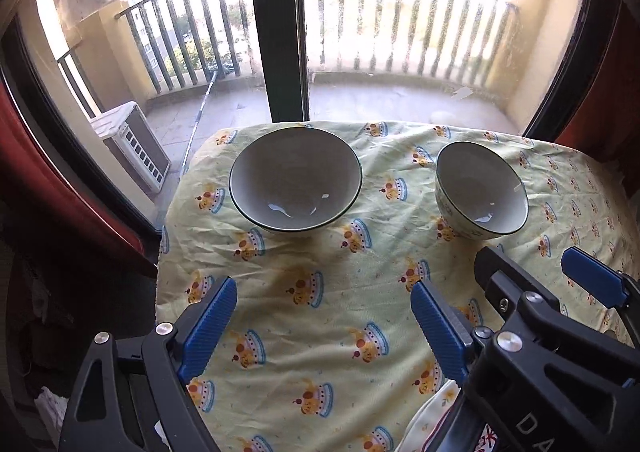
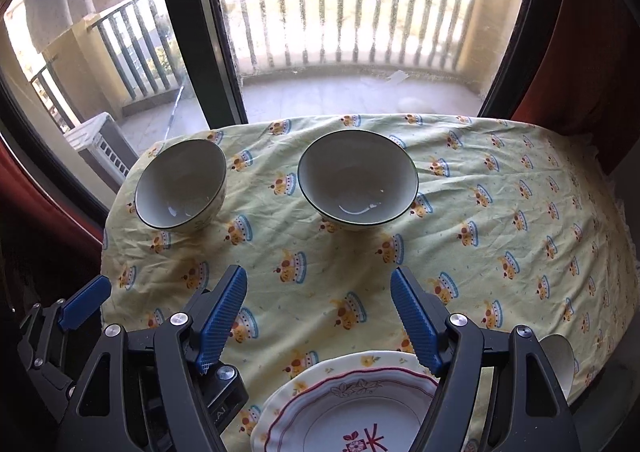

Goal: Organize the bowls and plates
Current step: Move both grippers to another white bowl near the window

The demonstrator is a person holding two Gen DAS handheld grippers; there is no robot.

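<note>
Two white bowls with dark rims stand upright on the yellow patterned cloth. In the left wrist view the wide bowl is ahead of my open, empty left gripper, and the smaller bowl is to its right. In the right wrist view the two bowls stand ahead of my open, empty right gripper. A white plate with a red scalloped line lies on a yellow-flowered plate just below the right gripper. The right gripper also shows in the left view.
The table's cloth ends at a glass balcony door with a dark frame. Red curtains hang at both sides. A white spoon-like item lies by the right front edge. The left gripper's blue finger shows at left.
</note>
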